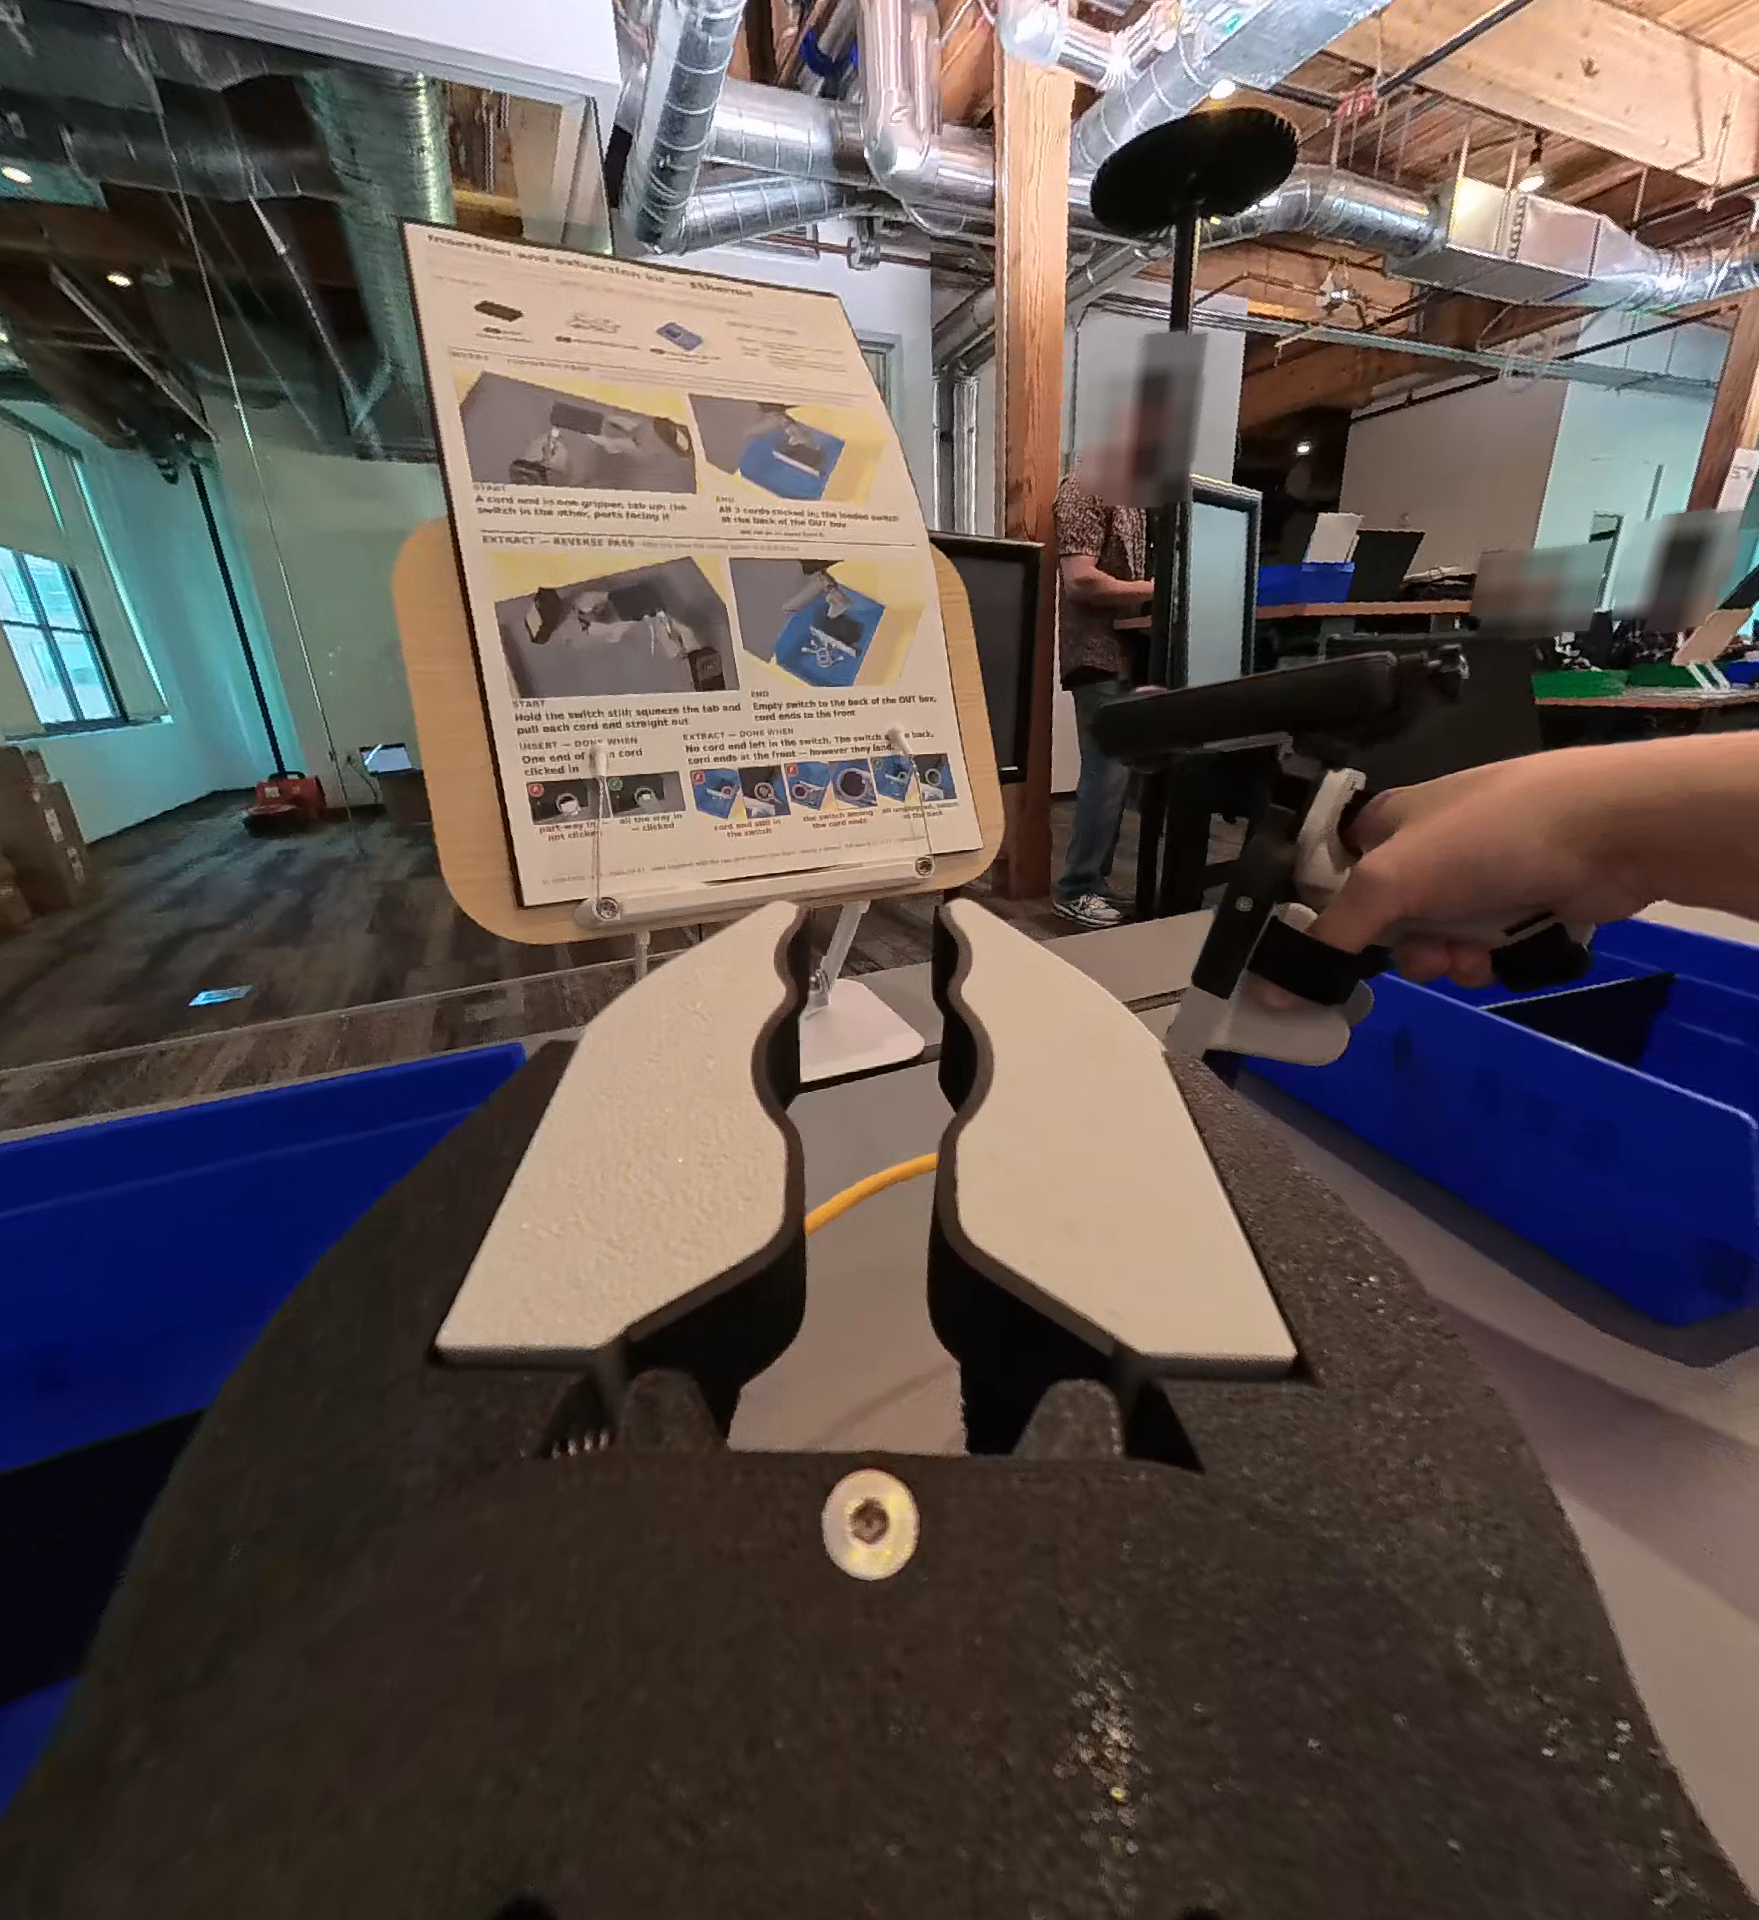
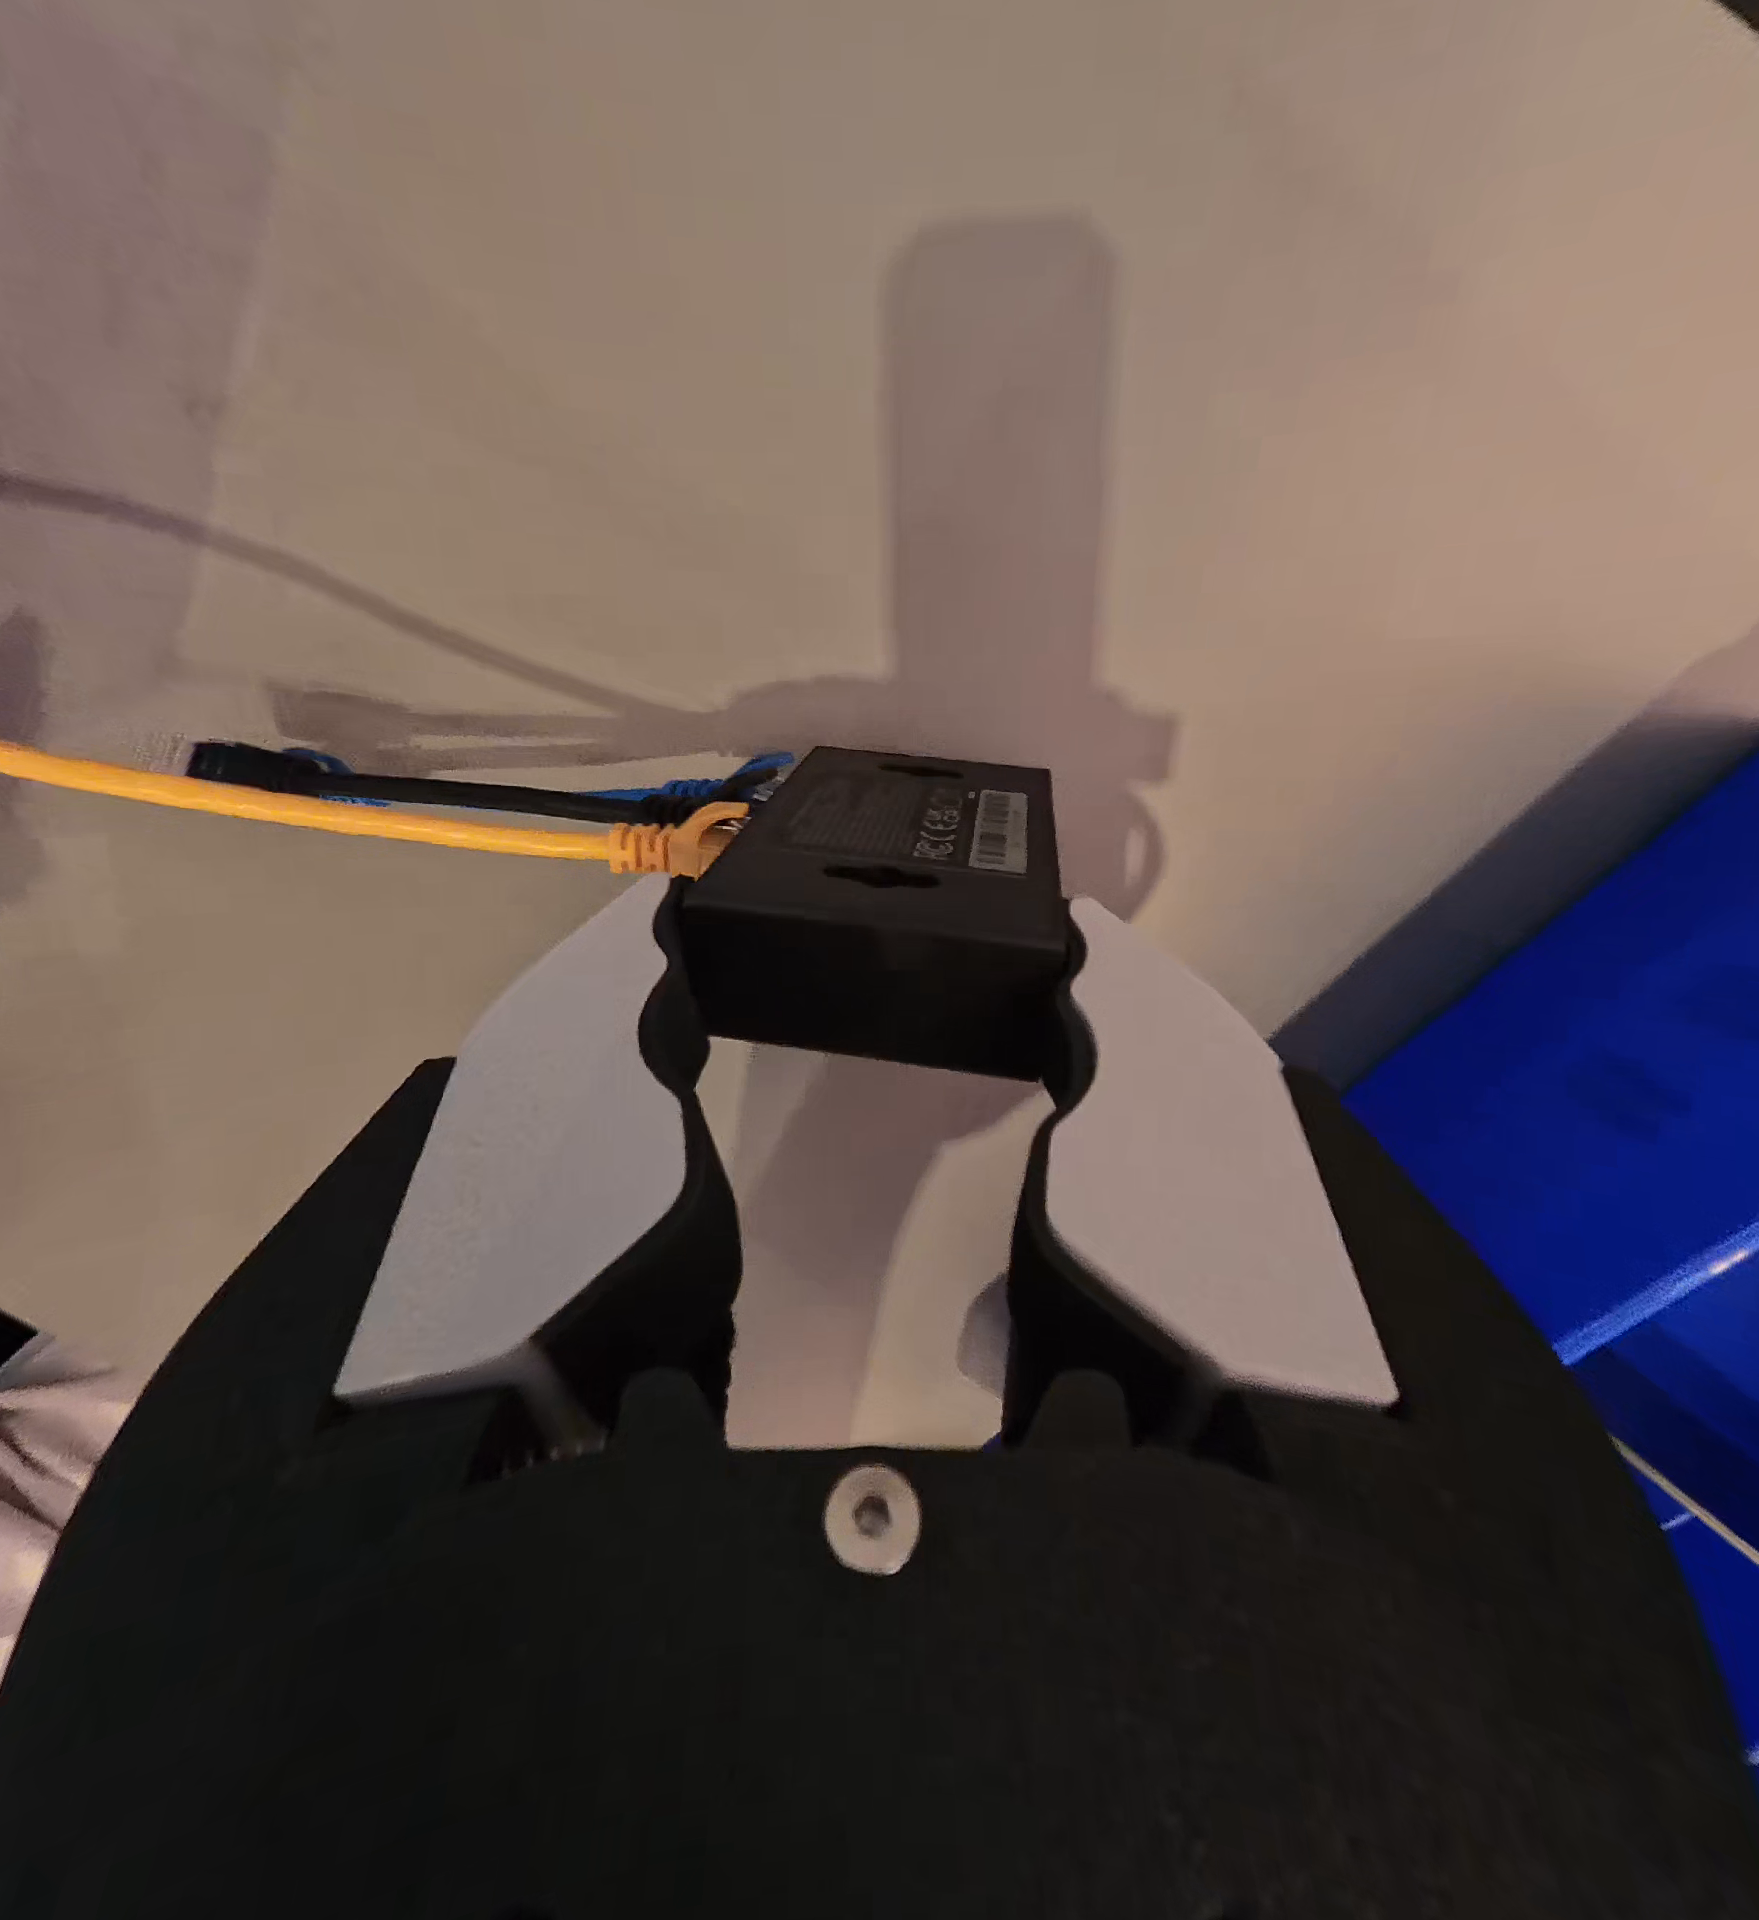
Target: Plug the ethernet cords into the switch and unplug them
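The right gripper (image 2: 870, 935) is clamped on the near end of the black switch (image 2: 885, 873), one finger on each side, holding it above the pale table (image 2: 646, 364) with its labelled underside up. Three cords enter the switch's left face: a yellow cord (image 2: 262, 805) nearest, running off to the left edge, a black cord (image 2: 501, 795) just behind it, and a blue cord (image 2: 709, 784) mostly hidden behind those two. The black cord's free plug lies on the table to the left. A blue bin (image 2: 1633, 1091) stands to the right of the switch. In the left wrist view the left gripper (image 1: 870, 935) is raised and empty, its jaws a narrow gap apart with nothing between them; a bit of the yellow cord (image 1: 870, 1184) shows below through the gap. A second blue bin (image 1: 179, 1247) lies to its left, and the right-hand bin (image 1: 1540, 1132) is beyond it on the right. The right gripper (image 1: 1259, 1023) shows there too, held by a hand (image 1: 1477, 873) and pointing down at the table. Far ahead stands an instruction sheet (image 1: 688, 561) on a wooden stand.
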The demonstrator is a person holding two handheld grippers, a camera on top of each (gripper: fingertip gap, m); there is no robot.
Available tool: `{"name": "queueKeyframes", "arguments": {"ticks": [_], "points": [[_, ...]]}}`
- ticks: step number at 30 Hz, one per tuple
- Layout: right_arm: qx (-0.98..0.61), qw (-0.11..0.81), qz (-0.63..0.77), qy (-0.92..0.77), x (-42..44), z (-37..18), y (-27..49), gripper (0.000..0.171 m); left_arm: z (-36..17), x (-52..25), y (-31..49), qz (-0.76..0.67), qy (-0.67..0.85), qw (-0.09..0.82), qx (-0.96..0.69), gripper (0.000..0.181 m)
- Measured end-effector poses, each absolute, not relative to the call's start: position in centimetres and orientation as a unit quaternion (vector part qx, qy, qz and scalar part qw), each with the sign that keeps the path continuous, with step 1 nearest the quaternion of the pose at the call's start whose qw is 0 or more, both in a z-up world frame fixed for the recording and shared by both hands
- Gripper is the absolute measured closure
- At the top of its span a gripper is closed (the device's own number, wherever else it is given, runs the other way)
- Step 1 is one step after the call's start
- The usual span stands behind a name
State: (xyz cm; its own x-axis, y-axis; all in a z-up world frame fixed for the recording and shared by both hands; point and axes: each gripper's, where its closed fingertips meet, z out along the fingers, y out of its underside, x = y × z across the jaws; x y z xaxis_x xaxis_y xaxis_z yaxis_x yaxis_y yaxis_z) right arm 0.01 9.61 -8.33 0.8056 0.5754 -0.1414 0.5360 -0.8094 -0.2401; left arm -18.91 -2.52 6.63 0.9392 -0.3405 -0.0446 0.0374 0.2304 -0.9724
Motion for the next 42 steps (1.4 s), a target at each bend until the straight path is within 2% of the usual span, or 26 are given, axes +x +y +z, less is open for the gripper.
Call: {"name": "queueKeyframes", "arguments": {"ticks": [21,42], "points": [[-0.948,0.078,0.131,-0.279,0.3,-10.8,10.1,0.109,7.4,-19.3,-2.9,-0.108,0.122,0.785,-0.597,0.161],[-0.953,0.059,0.071,-0.287,0.6,-11.2,10.2,0.108,6.9,-19.3,-2.5,-0.111,0.121,0.777,-0.608,0.162]]}}
